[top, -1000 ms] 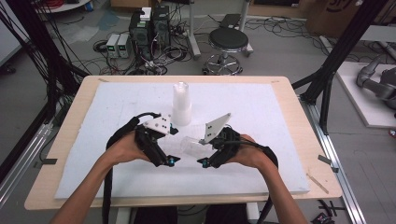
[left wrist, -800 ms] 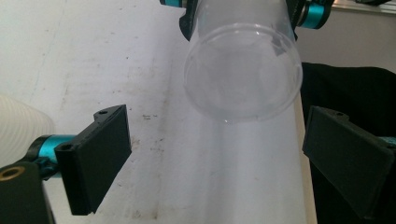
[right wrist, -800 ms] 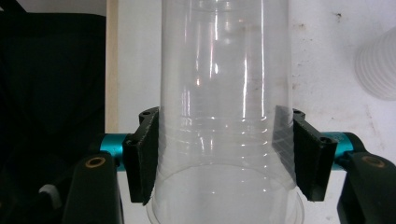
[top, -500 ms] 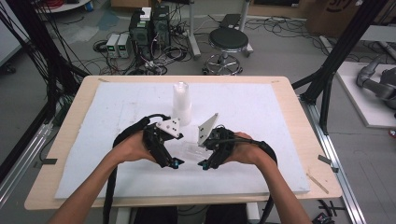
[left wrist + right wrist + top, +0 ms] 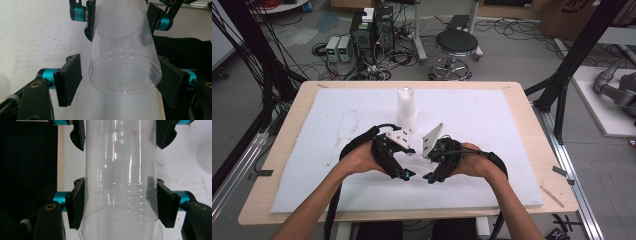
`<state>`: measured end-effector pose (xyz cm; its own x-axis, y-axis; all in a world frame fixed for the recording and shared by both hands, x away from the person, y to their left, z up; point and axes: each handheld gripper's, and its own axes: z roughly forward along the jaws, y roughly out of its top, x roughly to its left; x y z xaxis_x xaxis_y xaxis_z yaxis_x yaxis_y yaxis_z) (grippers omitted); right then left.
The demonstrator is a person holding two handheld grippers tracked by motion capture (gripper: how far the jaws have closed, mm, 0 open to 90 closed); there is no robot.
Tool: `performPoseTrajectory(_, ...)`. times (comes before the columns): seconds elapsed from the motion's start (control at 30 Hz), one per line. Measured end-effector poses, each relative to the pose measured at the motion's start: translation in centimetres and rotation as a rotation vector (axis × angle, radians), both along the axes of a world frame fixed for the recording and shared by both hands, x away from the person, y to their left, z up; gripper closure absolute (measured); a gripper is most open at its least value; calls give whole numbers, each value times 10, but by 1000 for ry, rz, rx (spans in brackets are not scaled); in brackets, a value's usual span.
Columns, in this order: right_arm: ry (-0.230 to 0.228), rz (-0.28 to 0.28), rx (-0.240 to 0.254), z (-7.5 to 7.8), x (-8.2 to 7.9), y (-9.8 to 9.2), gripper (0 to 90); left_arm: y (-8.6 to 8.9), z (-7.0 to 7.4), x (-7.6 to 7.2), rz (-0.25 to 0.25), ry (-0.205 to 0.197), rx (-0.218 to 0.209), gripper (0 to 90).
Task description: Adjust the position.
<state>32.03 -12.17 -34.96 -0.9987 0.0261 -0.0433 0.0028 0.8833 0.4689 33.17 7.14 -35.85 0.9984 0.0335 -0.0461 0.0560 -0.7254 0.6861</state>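
Table (image 5: 512,125): white sheet on a wooden top, centre of the high view; a person's forearms enter from the bottom edge.
Left gripper (image 5: 404,172): lower centre of the high view, left of middle, held in the left hand (image 5: 362,160); grey three-cornered plate on top; cable looping at its left.
Right gripper (image 5: 432,175): just right of the left gripper, held in the right hand (image 5: 472,162); tips of the two tools point toward each other, close together.
Clear cups (image 5: 125,65): a nested stack of transparent plastic cups, lying between the two grippers just above the sheet; faint in the high view (image 5: 417,161).
Left gripper state: in the left gripper view (image 5: 120,82) the jaws sit on either side of the stack's wide end; a gap shows at the left pad, and the right pad is seen through plastic, so I cannot tell whether it grips.
Right gripper state: in the right gripper view (image 5: 120,205) both pads press against the stack's walls (image 5: 120,182); clamped on it.
Opposite jaws: the other tool's black jaws show at the top of each gripper view, flanking the same stack.
White cup stack (image 5: 406,109): upright on the sheet, above the grippers in the high view, well apart from the held cups; possibly the pale ribbed shape at the right edge of the right gripper view.
Surroundings: stool (image 5: 456,45) and electronics boxes (image 5: 372,27) on the floor beyond the table, top of the high view.
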Motion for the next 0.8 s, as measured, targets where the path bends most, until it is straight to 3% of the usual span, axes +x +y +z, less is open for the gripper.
performPoseTrajectory(0.17,-10,-10,-6,-1,1,1,351,-2,-1,-2,-13,-18,4,414)
performPoseTrajectory(0.3,-9,-6,-11,-3,1,1,334,-3,-1,-2,-15,-19,10,424)
performPoseTrajectory(0.5,5,24,46,-6,0,2,149,-3,-1,-3,-20,-20,-2,425)
performPoseTrajectory(0.7,-4,11,74,-6,1,0,140,-2,0,-3,-22,-28,10,424)
performPoseTrajectory(0.8,-18,0,104,-4,1,-4,140,1,-4,-2,-3,-9,-24,424)
